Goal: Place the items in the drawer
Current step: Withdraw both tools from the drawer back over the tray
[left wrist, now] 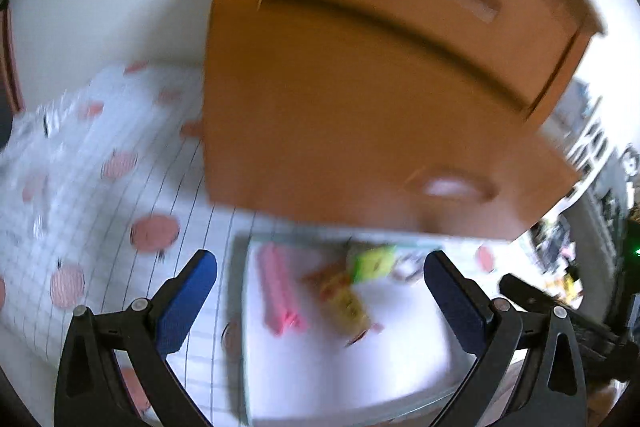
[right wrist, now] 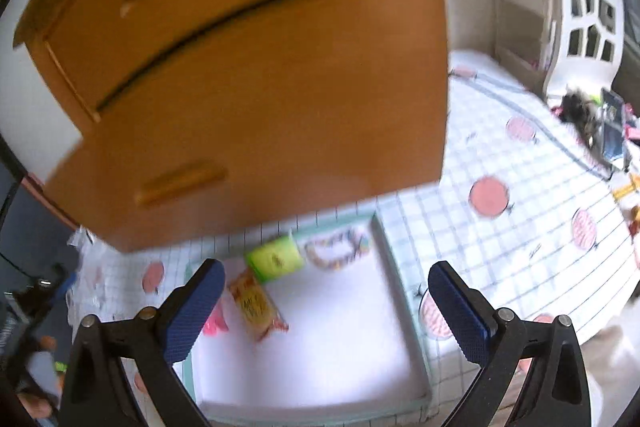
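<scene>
Both grippers hang empty with their blue-padded jaws spread wide: the left gripper [left wrist: 320, 287] and the right gripper [right wrist: 326, 295] each look down over a shallow white tray with a pale green rim [right wrist: 400, 267] lying on the tabletop, which is covered by a white grid-patterned cloth with pink round fruit prints [right wrist: 520, 227]. Just behind the tray stands an orange-brown wooden drawer cabinet [right wrist: 248, 99]; its lower drawer with a wooden bar handle [right wrist: 180, 183] seems to jut forward, but blur makes it hard to say how far it is open. The items lie in the tray's far part: a yellow-green soft packet [right wrist: 276, 259], an orange and yellow snack wrapper [right wrist: 256, 303] and a pink ridged clip-like piece [left wrist: 280, 291]. Nothing is grasped, so the work appears to be at its start; the next move would call for lowering one gripper onto a tray item, or first drawing the drawer out far enough. Only the right wrist view shows a multicoloured bead bracelet [right wrist: 336, 251] beside the packet, while the left wrist view shows the pink piece whole.
</scene>
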The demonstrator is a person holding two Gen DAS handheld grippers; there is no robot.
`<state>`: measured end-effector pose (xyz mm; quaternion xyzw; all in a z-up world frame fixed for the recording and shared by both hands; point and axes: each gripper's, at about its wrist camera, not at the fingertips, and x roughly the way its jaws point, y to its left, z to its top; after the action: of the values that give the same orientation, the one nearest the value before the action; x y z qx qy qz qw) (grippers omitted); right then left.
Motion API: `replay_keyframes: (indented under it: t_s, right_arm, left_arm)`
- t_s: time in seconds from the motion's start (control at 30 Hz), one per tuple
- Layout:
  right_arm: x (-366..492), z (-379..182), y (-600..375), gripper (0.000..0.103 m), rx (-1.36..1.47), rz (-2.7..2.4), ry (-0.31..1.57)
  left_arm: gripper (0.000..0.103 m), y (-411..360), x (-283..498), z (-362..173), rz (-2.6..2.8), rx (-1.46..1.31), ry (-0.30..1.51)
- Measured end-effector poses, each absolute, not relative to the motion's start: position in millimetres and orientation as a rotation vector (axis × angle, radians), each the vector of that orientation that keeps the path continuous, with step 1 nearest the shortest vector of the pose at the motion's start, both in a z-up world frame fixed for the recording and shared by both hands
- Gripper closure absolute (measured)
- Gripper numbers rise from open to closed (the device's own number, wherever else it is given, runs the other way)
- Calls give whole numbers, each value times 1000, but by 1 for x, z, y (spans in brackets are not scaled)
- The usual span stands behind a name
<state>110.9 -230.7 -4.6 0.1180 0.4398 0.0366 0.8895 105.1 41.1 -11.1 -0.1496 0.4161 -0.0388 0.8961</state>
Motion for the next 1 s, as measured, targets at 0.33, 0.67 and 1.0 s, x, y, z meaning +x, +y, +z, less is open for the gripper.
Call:
replay_keyframes:
  t_s: [0.33,0.67,1.0]
  right_arm:
    - [118,-58,-183,0,113,167,1081]
    - [129,-100,-140,11,-39,218,1163]
    - [143,-124,-115,20,-131,248,1201]
  left_arm:
    - [6,35,115,-90,-72,-315,1053]
    - [25,40,133,-121,-94,-326,1115]
    - [37,38,143,-128,-109,-306,1112]
